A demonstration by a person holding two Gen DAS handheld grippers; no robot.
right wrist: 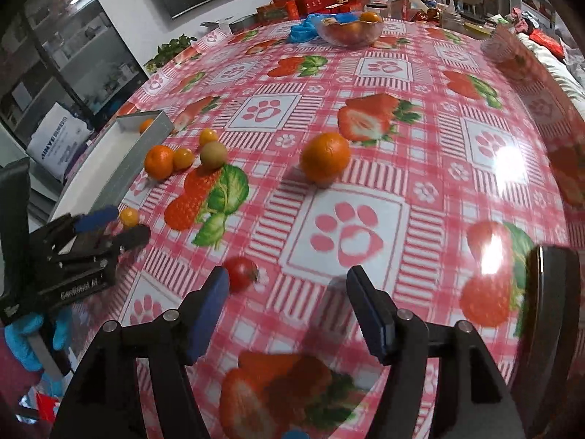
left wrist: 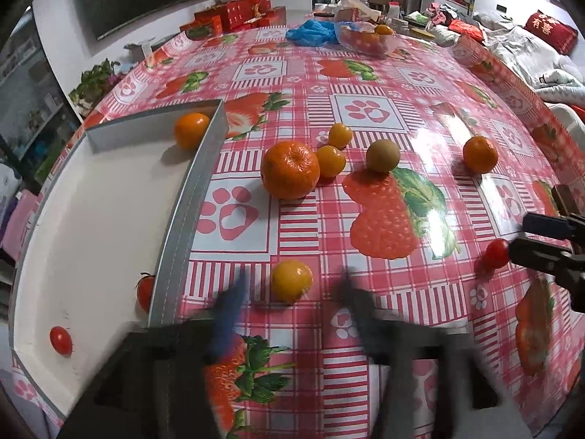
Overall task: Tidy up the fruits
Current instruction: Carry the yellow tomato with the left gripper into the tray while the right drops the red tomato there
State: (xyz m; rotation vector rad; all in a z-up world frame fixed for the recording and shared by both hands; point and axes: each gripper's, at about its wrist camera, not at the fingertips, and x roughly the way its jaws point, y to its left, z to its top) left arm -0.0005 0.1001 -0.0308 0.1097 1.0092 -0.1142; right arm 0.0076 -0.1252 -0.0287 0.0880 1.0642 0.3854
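A: Item: small yellow-orange fruit (left wrist: 291, 281), near tablecloth's (left wrist: 402, 84) front edge, beside the tray (left wrist: 91, 219)?

B: It lay just ahead, between your left gripper's (left wrist: 292, 294) spread jaws (right gripper (right wrist: 287, 314) spread, empty).

We saw 3 fruits in the tray (left wrist: 109, 219) at the table's (left wrist: 420, 84) left, 6 loose fruits right of it, and a bowl (left wrist: 365, 42) at the far edge.

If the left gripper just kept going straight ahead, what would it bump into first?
Probably the small yellow-orange fruit, lying on the tablecloth between the open left gripper's fingers, a bit left of centre. Depth is hard to judge here.
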